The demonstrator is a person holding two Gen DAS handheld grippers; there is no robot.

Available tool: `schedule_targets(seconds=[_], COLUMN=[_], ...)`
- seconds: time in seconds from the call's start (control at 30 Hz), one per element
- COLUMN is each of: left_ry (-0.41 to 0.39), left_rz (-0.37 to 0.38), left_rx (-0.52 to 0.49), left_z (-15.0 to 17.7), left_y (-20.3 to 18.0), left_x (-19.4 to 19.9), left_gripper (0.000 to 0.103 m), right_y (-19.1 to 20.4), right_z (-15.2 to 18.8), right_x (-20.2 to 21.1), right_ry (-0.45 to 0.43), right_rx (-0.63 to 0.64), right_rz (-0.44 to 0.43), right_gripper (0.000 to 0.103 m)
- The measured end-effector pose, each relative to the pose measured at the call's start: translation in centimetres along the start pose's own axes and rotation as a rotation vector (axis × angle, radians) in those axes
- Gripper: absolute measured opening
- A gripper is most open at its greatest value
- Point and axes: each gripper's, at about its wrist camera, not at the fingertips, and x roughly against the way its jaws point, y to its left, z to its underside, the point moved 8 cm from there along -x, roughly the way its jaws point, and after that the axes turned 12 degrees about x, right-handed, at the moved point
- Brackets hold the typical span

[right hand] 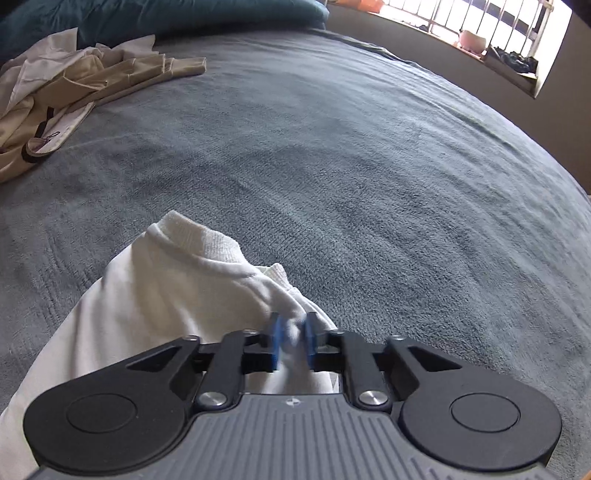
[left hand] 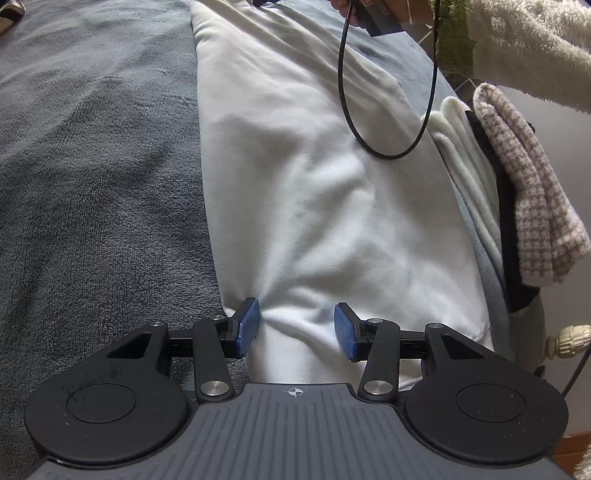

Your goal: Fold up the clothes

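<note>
Left gripper (left hand: 297, 328) half spread, blue pads pressed into a bunch of the white garment (left hand: 295, 177); right gripper (right hand: 293, 341) clenched on a fold of that garment near its ribbed collar (right hand: 192, 236). Stretched lengthwise over a grey fleece blanket (right hand: 332, 147) covering a bed. Stacked at the blanket's edge: folded clothes (left hand: 517, 177), checked piece on top. Heaped at the far side: beige clothing (right hand: 55, 103), dark teal pillow (right hand: 166, 14) behind. Barred window (right hand: 480, 26) in a plain wall. Black cable (left hand: 347, 110) looped overhead.

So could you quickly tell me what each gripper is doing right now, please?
Left gripper: shut on the white fleece garment.
Right gripper: shut on its ribbed hem.
</note>
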Motion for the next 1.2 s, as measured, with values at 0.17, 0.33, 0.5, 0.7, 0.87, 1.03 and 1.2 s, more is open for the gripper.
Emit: schedule_targets(seconds=[0.17,0.33,0.5,0.7,0.87,1.03,1.2], left_ry=[0.001,0.000,-0.003,-0.006,-0.008,-0.009,-0.016], left_rz=[0.004,0.005,0.000,-0.004,0.001,0.003,0.004], left_rx=[-0.007,-0.013,-0.016,-0.005,0.017,0.018,0.007], left_z=[-0.1,0.4,0.7,0.6,0.5,0.7,0.8], left_y=[-0.2,0.2,0.6,-0.2,-0.1,0.0,0.1], left_x=[-0.3,0.5,0.8,0.2,0.2,0.4,0.5], left_gripper=[0.045,0.045,0.045,0.046,0.047,0.047,0.047], right_y=[-0.5,-1.8,-1.7,-2.8,-0.2,2.8,0.0], right_z=[0.2,0.8,1.4,0.8,-1.8,-3.0,-2.8], right_x=[1.6,1.7,-0.2,2.3,5.3,0.9,-3.4], right_ry=[-0.059,-0.069,-0.026,-0.063,-0.156,-0.074,-0.066], right_rx=[-0.045,-0.112,-0.095,-0.115,-0.099,-0.101,-0.298], right_rz=[0.055,0.105,0.129,0.160,-0.057,-0.196,-0.186], right_gripper=[0.003,0.003,0.006,0.032,0.032,0.027,0.007])
